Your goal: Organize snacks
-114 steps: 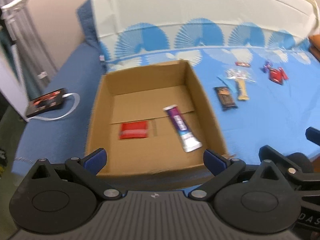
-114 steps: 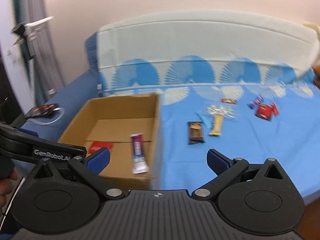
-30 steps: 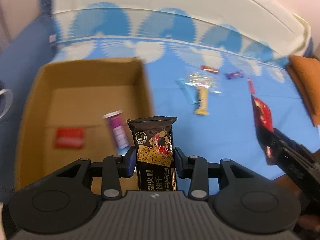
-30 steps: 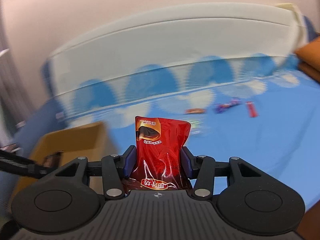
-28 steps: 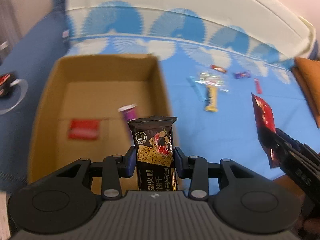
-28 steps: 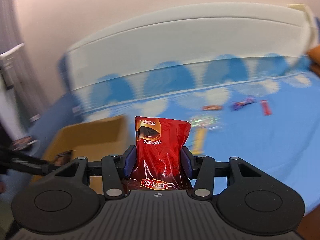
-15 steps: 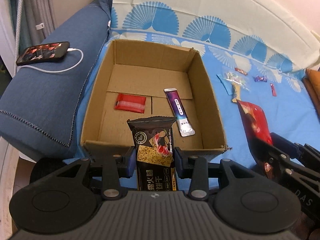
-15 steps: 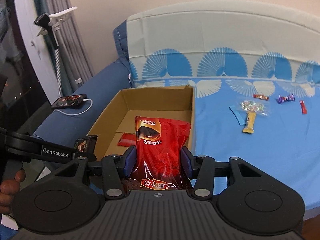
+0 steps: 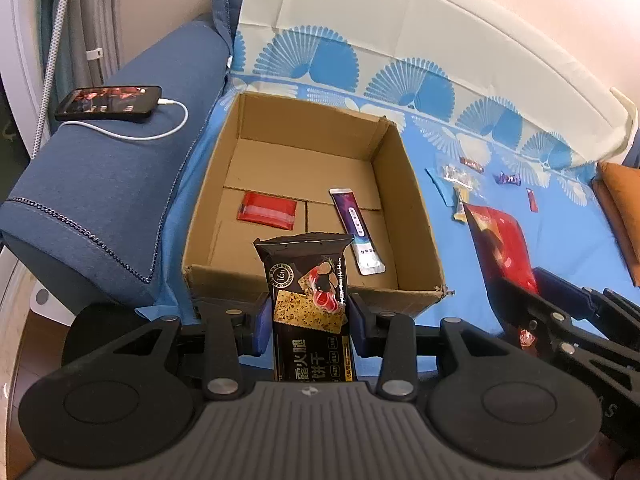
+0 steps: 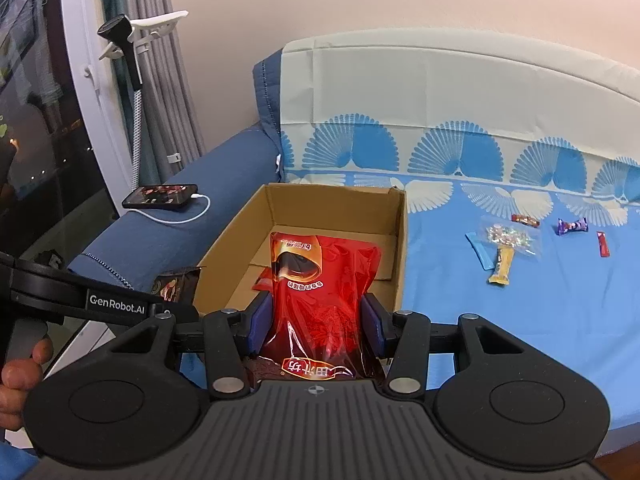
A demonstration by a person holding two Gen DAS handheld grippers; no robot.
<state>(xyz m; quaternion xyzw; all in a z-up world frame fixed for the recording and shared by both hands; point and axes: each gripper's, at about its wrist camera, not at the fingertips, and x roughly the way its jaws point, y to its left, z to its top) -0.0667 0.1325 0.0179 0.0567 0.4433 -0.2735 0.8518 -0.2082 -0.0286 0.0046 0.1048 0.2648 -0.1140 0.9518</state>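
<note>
My left gripper is shut on a black biscuit bar, held upright just before the near wall of the open cardboard box. Inside the box lie a red packet and a purple stick sachet. My right gripper is shut on a red snack bag, held in front of the box. In the left wrist view the red bag shows to the right of the box. Loose snacks remain on the blue sheet: a yellow bar, a clear candy bag.
A phone on a white cable lies on the blue sofa arm left of the box. Small candies and a red stick lie at the far right. An orange cushion sits at the right edge.
Both grippers took a snack each from the sheet and carried them left to the box. Over the last half second both drew slightly closer to the box.
</note>
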